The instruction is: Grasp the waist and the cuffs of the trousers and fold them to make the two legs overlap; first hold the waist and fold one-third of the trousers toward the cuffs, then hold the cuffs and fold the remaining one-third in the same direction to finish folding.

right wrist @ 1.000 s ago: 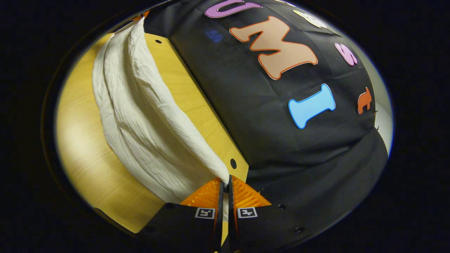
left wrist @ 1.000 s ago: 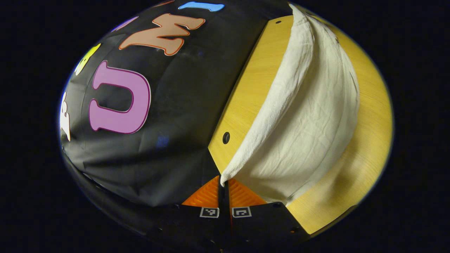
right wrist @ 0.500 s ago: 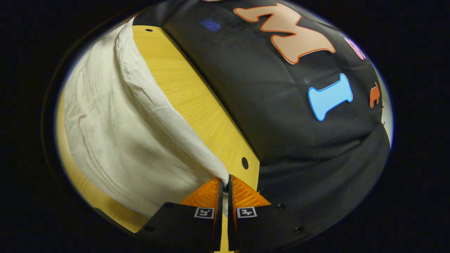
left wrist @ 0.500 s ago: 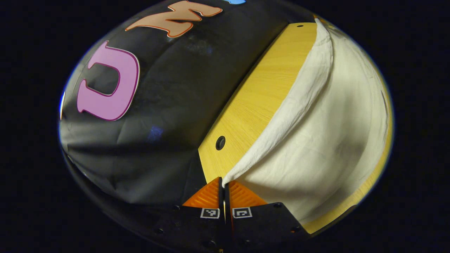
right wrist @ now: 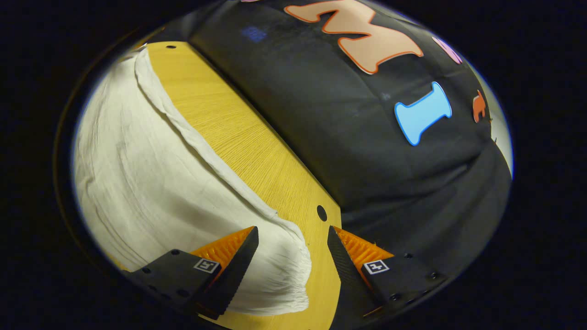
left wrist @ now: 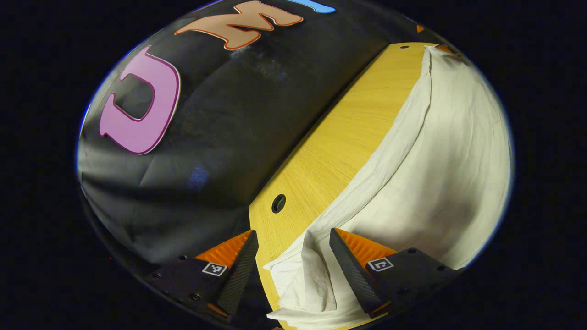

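Dim booth, overhead light, strong fisheye warp, edges dark.

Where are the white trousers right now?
The white trousers lie flat on the yellow table, near the edge by the black cloth wall. One end sits between the open left gripper, the other between the open right gripper.

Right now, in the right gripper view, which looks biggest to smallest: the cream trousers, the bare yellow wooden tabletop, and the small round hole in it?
1. Cream fabric trousers: largest in this view, though they lie nearest the camera.
2. Bare yellow wooden tabletop: a narrower strip.
3. Small round hole: by far the smallest.
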